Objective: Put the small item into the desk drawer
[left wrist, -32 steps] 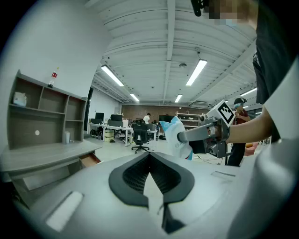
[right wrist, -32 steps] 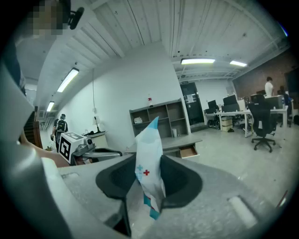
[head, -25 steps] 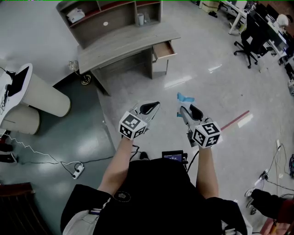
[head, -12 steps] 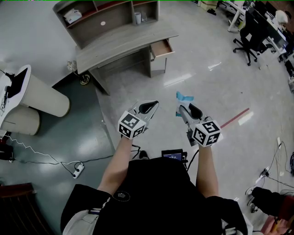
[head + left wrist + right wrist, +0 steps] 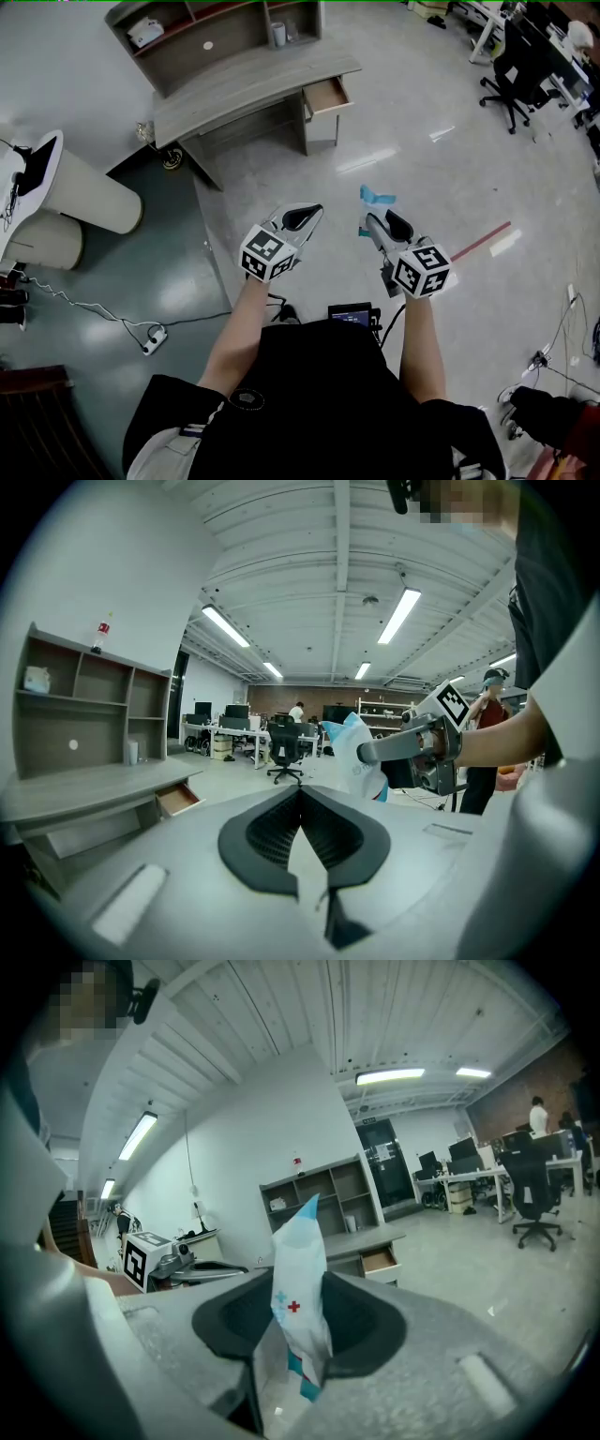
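Observation:
A small white and blue packet [image 5: 298, 1307] with a red cross stands upright between the jaws of my right gripper [image 5: 300, 1321], which is shut on it. In the head view the packet [image 5: 377, 198] sticks out ahead of the right gripper [image 5: 384, 225]. My left gripper [image 5: 305, 217] is level beside it, shut with nothing in it; its pads meet at the tip in the left gripper view [image 5: 301, 810]. The grey desk [image 5: 253, 80] stands far ahead, its drawer [image 5: 330, 95] pulled open at the right end. The drawer [image 5: 379, 1260] also shows beyond the packet.
A shelf hutch [image 5: 216, 37] sits on the desk. Two white round stands [image 5: 84, 197] are at the left, with a power strip and cable [image 5: 150, 337] on the floor. An office chair [image 5: 511, 80] and more desks are at the far right. A red tape line [image 5: 483, 239] marks the floor.
The desk and floor have slid slightly up and left in the head view. Both grippers keep the same pose, and the packet stays held.

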Action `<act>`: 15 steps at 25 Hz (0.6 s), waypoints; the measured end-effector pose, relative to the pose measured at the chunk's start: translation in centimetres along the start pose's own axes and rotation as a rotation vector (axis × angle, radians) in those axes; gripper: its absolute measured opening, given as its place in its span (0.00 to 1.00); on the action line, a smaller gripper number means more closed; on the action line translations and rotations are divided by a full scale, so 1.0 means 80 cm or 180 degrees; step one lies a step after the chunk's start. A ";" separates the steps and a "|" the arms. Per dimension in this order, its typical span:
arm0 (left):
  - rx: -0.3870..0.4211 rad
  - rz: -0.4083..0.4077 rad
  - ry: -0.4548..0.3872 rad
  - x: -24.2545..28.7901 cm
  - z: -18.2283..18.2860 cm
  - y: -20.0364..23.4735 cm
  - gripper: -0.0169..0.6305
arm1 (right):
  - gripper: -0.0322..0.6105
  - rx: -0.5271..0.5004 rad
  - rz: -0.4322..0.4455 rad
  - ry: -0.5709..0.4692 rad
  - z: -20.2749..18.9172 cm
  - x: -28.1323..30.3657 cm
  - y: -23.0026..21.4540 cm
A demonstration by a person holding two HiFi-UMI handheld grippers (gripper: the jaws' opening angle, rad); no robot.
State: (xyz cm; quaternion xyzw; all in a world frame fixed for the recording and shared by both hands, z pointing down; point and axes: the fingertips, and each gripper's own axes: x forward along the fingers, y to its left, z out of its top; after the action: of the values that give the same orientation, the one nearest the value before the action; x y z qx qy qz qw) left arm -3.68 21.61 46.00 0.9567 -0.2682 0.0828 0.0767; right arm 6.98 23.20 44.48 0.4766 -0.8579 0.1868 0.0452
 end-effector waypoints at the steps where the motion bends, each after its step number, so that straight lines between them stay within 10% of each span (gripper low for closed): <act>1: 0.0000 0.0013 0.0001 0.005 0.001 -0.003 0.03 | 0.29 0.0005 0.0008 -0.0004 0.001 -0.002 -0.006; 15: 0.0019 0.0210 0.0046 0.040 0.005 -0.017 0.03 | 0.29 -0.0165 0.0165 0.0053 0.001 -0.016 -0.044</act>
State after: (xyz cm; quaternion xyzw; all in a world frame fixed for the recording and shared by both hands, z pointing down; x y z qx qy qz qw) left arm -0.24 21.11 46.09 0.9470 -0.2988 0.0929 0.0730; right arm 10.59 22.52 45.08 0.4514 -0.8740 0.1696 0.0597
